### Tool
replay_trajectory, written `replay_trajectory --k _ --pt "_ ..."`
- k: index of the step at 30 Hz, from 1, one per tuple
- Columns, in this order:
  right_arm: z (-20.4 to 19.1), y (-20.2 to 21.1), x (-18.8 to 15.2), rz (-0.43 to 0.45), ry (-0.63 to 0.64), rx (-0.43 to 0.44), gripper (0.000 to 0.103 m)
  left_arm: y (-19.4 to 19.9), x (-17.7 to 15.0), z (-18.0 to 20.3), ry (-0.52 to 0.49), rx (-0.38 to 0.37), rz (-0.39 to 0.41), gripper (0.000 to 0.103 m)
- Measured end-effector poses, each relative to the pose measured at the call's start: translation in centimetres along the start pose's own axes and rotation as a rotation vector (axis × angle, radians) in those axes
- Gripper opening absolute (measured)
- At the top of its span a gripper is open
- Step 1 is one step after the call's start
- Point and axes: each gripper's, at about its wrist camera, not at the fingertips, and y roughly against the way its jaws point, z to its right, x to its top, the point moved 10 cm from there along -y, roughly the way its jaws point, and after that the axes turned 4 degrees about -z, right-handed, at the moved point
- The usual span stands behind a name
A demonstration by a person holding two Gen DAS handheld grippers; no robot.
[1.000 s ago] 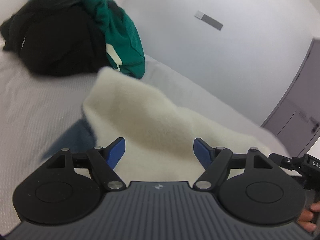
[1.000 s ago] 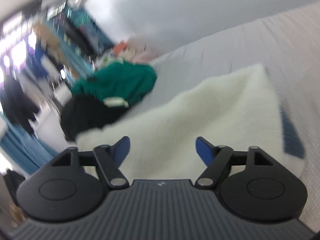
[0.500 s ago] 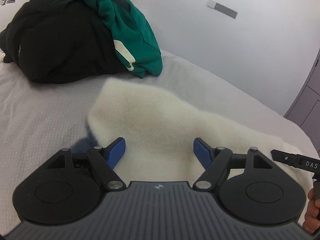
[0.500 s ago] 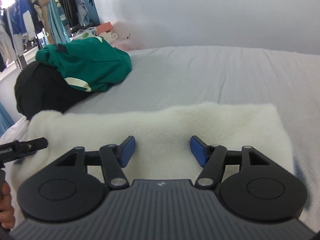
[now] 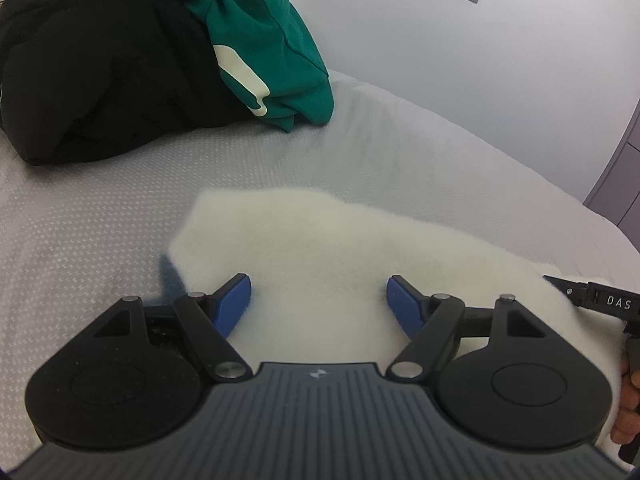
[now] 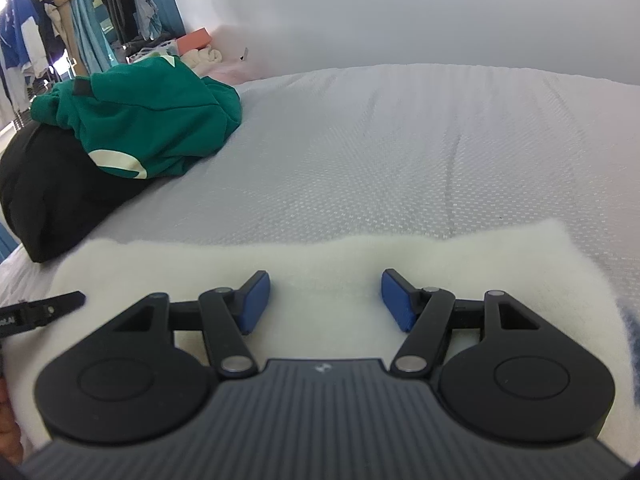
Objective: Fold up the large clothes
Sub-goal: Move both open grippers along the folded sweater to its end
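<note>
On a bed [image 6: 400, 140] with a pale grey textured cover lay a cream fleece garment [image 5: 340, 248], folded flat near the front edge, its fluffy side up. A dark blue layer [image 5: 170, 276] peeked out under its left corner, and a strip of the same blue showed at its right edge in the right wrist view. The left claw [image 5: 319, 298] hovered just over the left part of the fleece with its blue-tipped fingers [image 5: 234, 300] spread wide, gripping nothing. The right claw [image 6: 325, 300] hung over the right part of the same fleece [image 6: 320, 260], its fingers likewise spread apart and empty. Each camera caught the tip of the other claw at its picture edge, so the two sat near each other, side by side. Farther back on the bed, to the left, a green sweatshirt [image 6: 148, 120] with a cream mark lay heaped on top of a black garment [image 5: 100, 64], well apart from the fleece. Behind the bed stood a plain pale wall [image 6: 400, 8], and clothes [image 6: 48, 28] hung on a rack at far left.
</note>
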Motion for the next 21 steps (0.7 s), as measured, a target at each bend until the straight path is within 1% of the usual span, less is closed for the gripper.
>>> replay_trajectory --k 5,8,11,16,21 --pt "-0.1 0.2 0.0 0.012 0.0 0.0 0.065 0.3 0.1 0.0 0.007 -0.006 0.0 0.079" --pt "-0.3 0.6 0.1 0.026 -0.004 -0.002 0.065 1.2 0.0 0.1 0.01 -0.007 0.007 0.079" --pt "-0.9 1.5 0.0 0.039 0.013 -0.022 0.065 2.5 -0.1 0.4 0.006 -0.006 0.016 0.079" --pt "-2.2 4.2 -0.4 0.073 0.039 -0.03 0.065 5.4 -1.0 0.9 0.009 -0.015 0.036 0.079" --pt "-3.9 7.7 -1.3 0.095 0.028 0.007 0.065 8.5 -2.6 1.8 0.013 -0.04 0.05 0.079"
